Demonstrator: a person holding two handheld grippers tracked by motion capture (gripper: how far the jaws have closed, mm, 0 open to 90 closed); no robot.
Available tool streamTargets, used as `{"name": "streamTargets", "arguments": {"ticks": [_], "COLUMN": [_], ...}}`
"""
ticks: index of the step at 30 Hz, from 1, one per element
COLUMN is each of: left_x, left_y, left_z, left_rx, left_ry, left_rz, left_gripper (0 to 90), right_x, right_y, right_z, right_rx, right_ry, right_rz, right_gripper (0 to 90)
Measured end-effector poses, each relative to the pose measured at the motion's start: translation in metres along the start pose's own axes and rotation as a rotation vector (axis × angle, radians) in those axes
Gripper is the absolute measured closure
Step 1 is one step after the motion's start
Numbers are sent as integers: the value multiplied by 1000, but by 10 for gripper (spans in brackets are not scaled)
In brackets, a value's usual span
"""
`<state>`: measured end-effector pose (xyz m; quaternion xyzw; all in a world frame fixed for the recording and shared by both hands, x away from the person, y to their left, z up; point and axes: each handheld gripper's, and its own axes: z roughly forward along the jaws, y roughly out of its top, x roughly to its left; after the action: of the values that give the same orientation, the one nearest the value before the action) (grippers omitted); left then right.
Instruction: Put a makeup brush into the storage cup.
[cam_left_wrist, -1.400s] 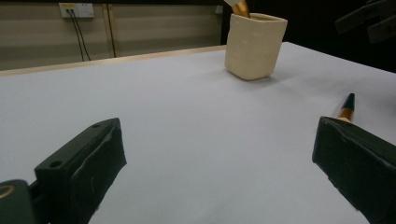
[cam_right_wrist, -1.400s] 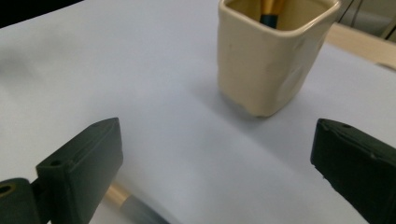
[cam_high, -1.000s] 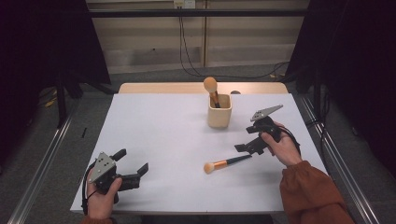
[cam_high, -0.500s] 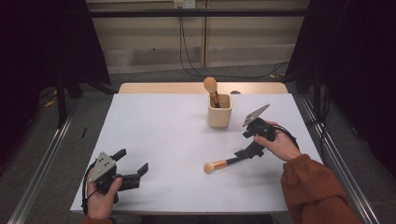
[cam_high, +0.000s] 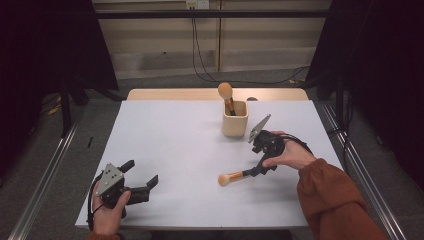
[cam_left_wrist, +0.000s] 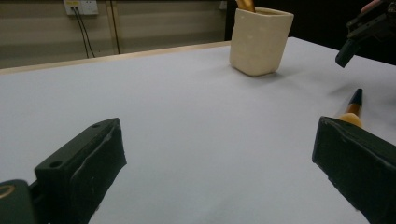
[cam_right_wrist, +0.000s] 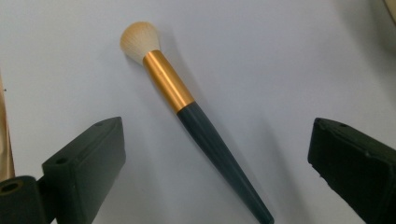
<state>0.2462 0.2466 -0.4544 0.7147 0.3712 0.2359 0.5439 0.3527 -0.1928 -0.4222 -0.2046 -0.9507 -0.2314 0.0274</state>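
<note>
A makeup brush (cam_high: 239, 176) with a pale head, gold ferrule and dark handle lies flat on the white table (cam_high: 180, 145). My right gripper (cam_high: 262, 167) hangs over its handle end, tilted down. In the right gripper view the brush (cam_right_wrist: 169, 81) lies between the wide-open jaws of that gripper (cam_right_wrist: 219, 140), untouched. A beige cup (cam_high: 235, 120) stands behind it with a second brush (cam_high: 226, 92) upright inside. My left gripper (cam_high: 141, 174) rests open near the front left corner, nothing between its jaws (cam_left_wrist: 219, 149); it looks toward the cup (cam_left_wrist: 259, 42) and the lying brush (cam_left_wrist: 352, 109).
The table's wooden far edge (cam_high: 200, 94) borders a wall with cables. Metal rails (cam_high: 45, 180) run along the floor on both sides. The other hand's gripper (cam_left_wrist: 369, 25) shows at the top right of the left gripper view.
My right gripper has shifted a little left and tipped down over the brush handle. The brush on the table and the left gripper have stayed where they were.
</note>
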Motion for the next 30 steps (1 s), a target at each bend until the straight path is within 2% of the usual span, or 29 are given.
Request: {"name": "streamTargets", "arguments": {"ticks": [2,6,11,16,17,20,23,27,29,30], "left_x": [0,0,0,0,0,0,0,0,0,0], "left_y": [0,0,0,0,0,-1,-1,-1,-1,-1], "left_z": [0,0,0,-1,-1,-1,-1,-1,-1,-1], "left_rx": [-1,-3,1,1,1,5,5,5,6,6], "left_ry": [2,0,1,0,0,2,1,1,0,1], "left_rz": [-4,-5,-2,1,1,3,4,4,5,6], "left_gripper": [24,24,24,24,24,24,24,24,24,24], "right_x": [2,5,8,10,10,12,14,18,18,19], "right_y": [4,10,17,22,23,25,27,30,32,32], "right_z": [3,10,22,30,32,36,40,44,47,48], "right_rx": [3,36,85,120,114,117,143,158,164,168], "right_ry": [5,14,11,13,16,20,38,43,44,46], "right_rz": [-9,-37,-48,-70,-88,-102,-123,-146,-174,-170], "right_gripper": [35,40,52,134,150,194,270,318,357,369]}}
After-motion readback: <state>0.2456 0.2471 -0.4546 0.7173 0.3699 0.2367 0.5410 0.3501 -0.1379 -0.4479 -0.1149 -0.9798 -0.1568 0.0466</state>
